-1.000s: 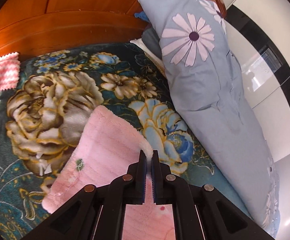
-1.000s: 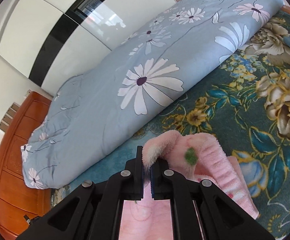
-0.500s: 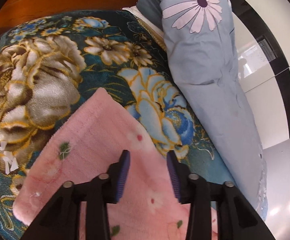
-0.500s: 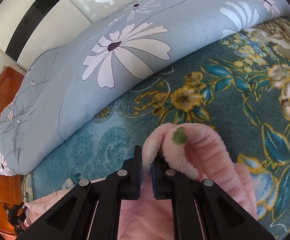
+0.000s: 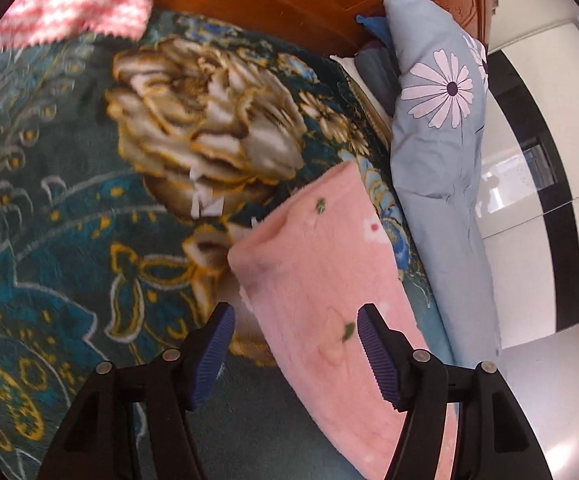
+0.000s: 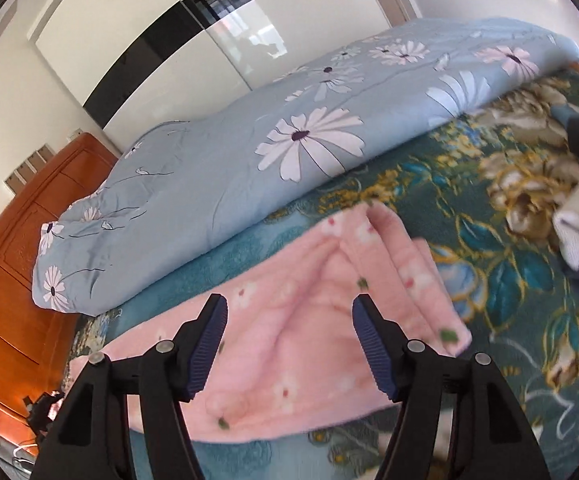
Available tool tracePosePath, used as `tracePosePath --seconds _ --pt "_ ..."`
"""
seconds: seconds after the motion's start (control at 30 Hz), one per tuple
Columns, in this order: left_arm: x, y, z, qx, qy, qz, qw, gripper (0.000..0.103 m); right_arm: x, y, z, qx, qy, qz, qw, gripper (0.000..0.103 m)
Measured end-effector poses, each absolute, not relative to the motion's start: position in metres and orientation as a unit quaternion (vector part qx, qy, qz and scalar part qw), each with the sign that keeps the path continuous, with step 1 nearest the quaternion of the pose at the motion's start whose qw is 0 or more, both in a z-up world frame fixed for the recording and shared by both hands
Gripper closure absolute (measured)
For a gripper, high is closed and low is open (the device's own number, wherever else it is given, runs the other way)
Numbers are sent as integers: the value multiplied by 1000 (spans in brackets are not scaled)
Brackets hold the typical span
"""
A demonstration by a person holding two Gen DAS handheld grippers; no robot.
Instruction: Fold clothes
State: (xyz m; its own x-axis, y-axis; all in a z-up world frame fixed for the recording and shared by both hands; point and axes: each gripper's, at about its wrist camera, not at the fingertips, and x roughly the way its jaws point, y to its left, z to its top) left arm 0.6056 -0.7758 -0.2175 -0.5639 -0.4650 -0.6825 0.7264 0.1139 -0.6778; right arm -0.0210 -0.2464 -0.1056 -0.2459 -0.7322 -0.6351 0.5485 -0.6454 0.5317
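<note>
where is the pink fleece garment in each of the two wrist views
Left wrist view: the pink fleece garment runs from centre to bottom right, partly between the open fingers of the left hand-held gripper.
Right wrist view: it lies across the lower centre, under the open right hand-held gripper.
Shared landmark: the blue daisy-print duvet, right of the garment in the left view, above it in the right.

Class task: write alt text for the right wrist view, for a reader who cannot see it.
The open right gripper hovers over a folded pink fleece garment lying on a teal floral bedspread. Behind it lies a rolled pale blue daisy-print duvet, with a white wardrobe beyond.
</note>
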Motion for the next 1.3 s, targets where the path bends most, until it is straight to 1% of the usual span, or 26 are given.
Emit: tracePosePath --seconds 0.2,0.3,0.37,0.47,0.63,0.67,0.7,0.73,0.77,0.83,0.9,1.1,1.3 --pt "584 -782 -227 112 595 -672 426 35 -21 -200 -148 497 -171 -766 370 36" --pt "570 -791 -234 137 589 -669 432 35 -28 -200 -168 517 -204 -751 357 36" --pt "566 -795 -238 133 588 -669 435 35 -32 -204 -180 527 -225 -740 352 36" --pt "560 -802 -238 127 583 -674 435 35 -37 -218 -185 523 -245 -735 355 36" --pt "554 -807 -239 122 576 -675 446 37 -42 -234 -189 514 -261 -748 329 36" --pt "554 -807 -240 123 575 -671 452 42 -43 -235 -188 513 -263 -751 324 37" --pt "554 -808 -240 124 575 -667 457 47 -43 -236 -187 513 -260 -754 318 45" --pt "554 -808 -240 125 574 -664 463 65 -44 -236 -186 514 -251 -759 312 61" --pt "554 -808 -241 126 573 -660 469 85 -45 -237 -185 515 -243 -763 306 69" --pt "557 -806 -241 124 575 -655 474 86 -47 -230 -180 511 -245 -765 305 85" --pt "560 -801 -235 113 575 -657 474 87 -48 -220 -171 502 -256 -765 311 89" --pt "580 -778 -196 93 564 -684 453 88 -32 -179 -125 465 -255 -765 365 92" --pt "608 -743 -164 84 555 -710 426 89 -8 -134 -109 458 -258 -757 387 92"
